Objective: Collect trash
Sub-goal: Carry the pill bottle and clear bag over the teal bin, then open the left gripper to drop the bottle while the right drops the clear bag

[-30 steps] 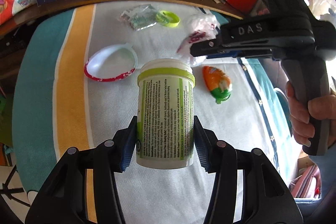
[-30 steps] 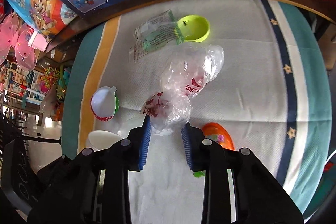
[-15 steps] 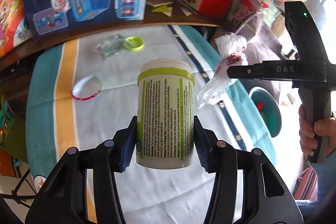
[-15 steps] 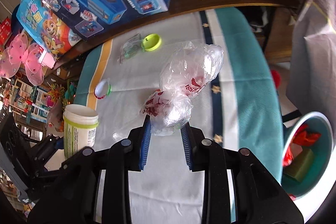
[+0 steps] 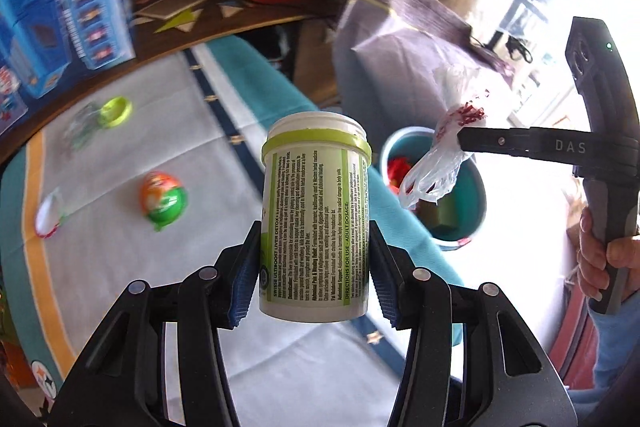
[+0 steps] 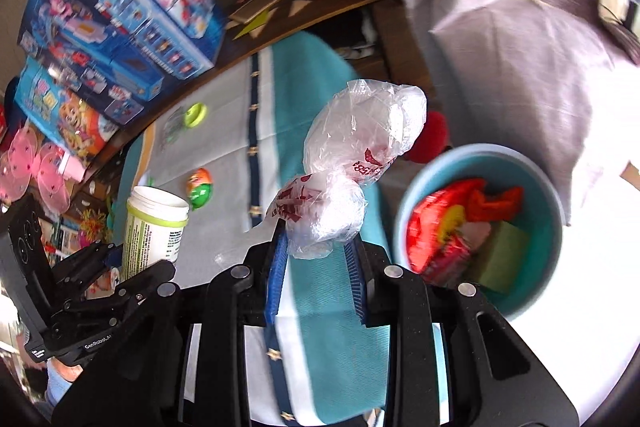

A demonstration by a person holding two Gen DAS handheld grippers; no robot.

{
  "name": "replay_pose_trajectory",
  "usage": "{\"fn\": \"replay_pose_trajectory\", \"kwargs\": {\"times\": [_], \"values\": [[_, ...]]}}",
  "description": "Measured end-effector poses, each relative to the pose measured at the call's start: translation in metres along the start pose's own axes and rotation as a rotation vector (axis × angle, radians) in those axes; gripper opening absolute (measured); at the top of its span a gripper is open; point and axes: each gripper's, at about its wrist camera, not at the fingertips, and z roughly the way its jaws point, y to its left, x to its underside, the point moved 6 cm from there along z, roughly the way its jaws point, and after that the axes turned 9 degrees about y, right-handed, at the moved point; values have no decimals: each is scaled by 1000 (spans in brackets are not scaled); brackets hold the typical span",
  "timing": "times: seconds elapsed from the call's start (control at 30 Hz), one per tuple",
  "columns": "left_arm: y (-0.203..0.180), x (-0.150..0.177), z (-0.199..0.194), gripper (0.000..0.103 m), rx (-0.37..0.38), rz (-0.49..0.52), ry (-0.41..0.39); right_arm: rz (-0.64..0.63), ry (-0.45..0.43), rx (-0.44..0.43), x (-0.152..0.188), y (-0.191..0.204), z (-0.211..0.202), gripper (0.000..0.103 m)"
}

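Striped tablecloth, toy boxes behind, teal bin beside

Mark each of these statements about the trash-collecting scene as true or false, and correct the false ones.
1. The left hand-held gripper grips a white plastic jar with a green label. True.
2. The right hand-held gripper is empty. False: it is shut on a crumpled clear plastic bag with red print.
3. The round teal bin already holds red wrappers. True.
4. The orange-and-green egg-shaped toy lies inside the bin. False: it lies on the striped cloth.
5. The lime-green round lid is screwed onto the jar. False: it lies on the cloth, apart.
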Motion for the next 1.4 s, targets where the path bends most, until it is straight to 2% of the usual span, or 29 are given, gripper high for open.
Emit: {"fn": "replay_pose_trajectory", "kwargs": {"times": [0.2, 0.43, 0.7, 0.87, 0.9, 0.97, 1.0, 1.07, 1.13, 1.3, 1.33, 1.37, 1.4], "values": [[-56, -15, 37, 51, 22, 88, 63, 105, -15, 15, 10, -68, -14, 27], [-108, -32, 80, 51, 48, 149, 126, 177, 2, 31, 20, -123, -13, 27], [-148, -45, 120, 51, 100, 190, 177, 228, 43, 52, 29, -163, -5, 27], [-161, -54, 146, 51, 119, 193, 204, 245, 60, 76, 28, -177, -1, 27], [-163, -56, 152, 53, 120, 192, 211, 248, 63, 79, 28, -179, 0, 27], [-163, -59, 158, 62, 118, 185, 215, 253, 70, 86, 27, -183, 3, 27], [-163, -60, 161, 72, 115, 183, 215, 256, 74, 88, 26, -183, 4, 27], [-161, -62, 164, 82, 101, 179, 212, 257, 82, 92, 25, -184, 8, 27], [-158, -63, 163, 87, 89, 181, 204, 255, 91, 95, 23, -181, 12, 27], [-144, -62, 161, 92, 80, 157, 202, 236, 112, 91, 15, -170, 23, 31], [-141, -61, 160, 92, 85, 149, 202, 234, 114, 88, 14, -168, 24, 35], [-138, -61, 159, 93, 89, 141, 200, 236, 117, 83, 13, -166, 26, 47], [-135, -60, 158, 93, 89, 135, 200, 240, 116, 81, 12, -164, 27, 54]]}}
